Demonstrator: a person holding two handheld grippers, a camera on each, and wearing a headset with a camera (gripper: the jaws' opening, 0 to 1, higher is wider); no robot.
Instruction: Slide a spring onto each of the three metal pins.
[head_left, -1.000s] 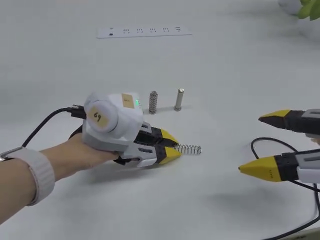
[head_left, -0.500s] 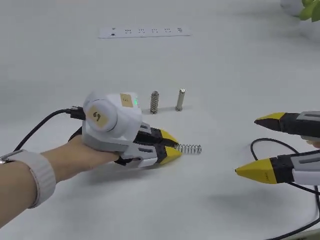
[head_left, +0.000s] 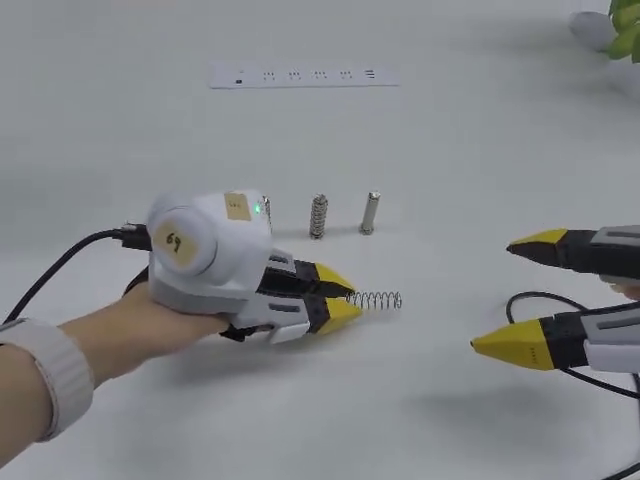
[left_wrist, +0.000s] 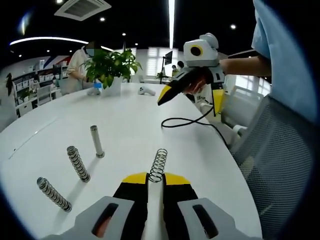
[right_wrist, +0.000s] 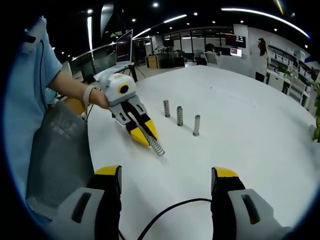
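Note:
My left gripper (head_left: 345, 296) (left_wrist: 155, 176) (right_wrist: 148, 136) is shut on one end of a loose spring (head_left: 377, 299) (left_wrist: 158, 164) (right_wrist: 155, 145), which sticks out ahead of the jaws just above the white table. Three upright pins stand in a row beyond it. Two carry springs (left_wrist: 77, 163) (left_wrist: 52, 194) (right_wrist: 179, 116) (right_wrist: 166, 108); one of them shows in the head view (head_left: 318, 216). The third pin (head_left: 370, 213) (left_wrist: 96, 141) (right_wrist: 196, 125) is bare. My right gripper (head_left: 518, 292) (right_wrist: 165, 179) hovers open at the right, away from the pins.
A black cable (head_left: 560, 370) (right_wrist: 165, 212) loops on the table under the right gripper. A white power strip (head_left: 303, 76) lies at the far edge. A potted plant (left_wrist: 111, 65) stands at the far end of the table.
The head camera has shifted slightly. The left gripper still holds the spring in much the same place; the right gripper stays open at the right.

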